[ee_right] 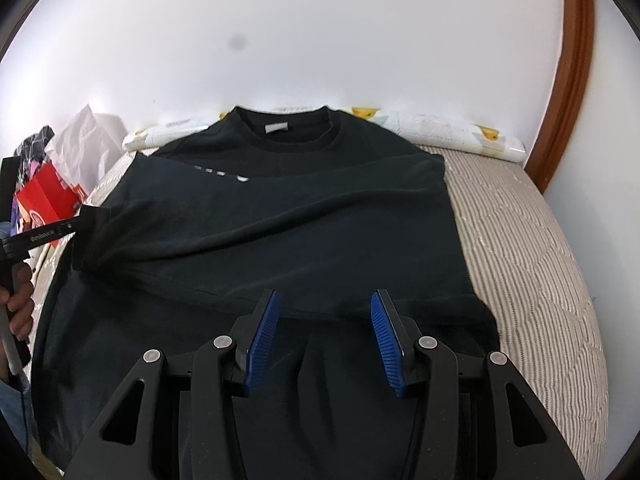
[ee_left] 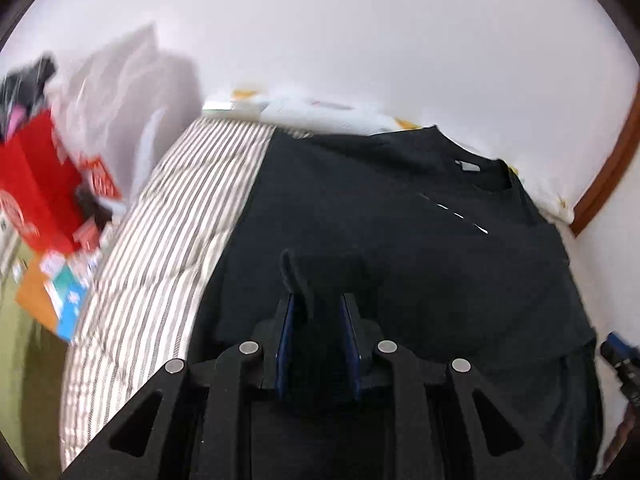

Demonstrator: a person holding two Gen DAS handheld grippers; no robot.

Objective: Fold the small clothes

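One black T-shirt (ee_right: 280,216) lies on the striped bed (ee_right: 532,240); left gripper (ee_left: 318,312) pinches its sleeve, right gripper (ee_right: 324,320) hangs released.

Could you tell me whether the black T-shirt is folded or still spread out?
Partly folded: the black T-shirt lies on the bed, one side drawn across by the left gripper.

A striped bed (ee_right: 532,240) carries a black T-shirt (ee_right: 304,216), a patterned pillow (ee_right: 440,128) at its head.
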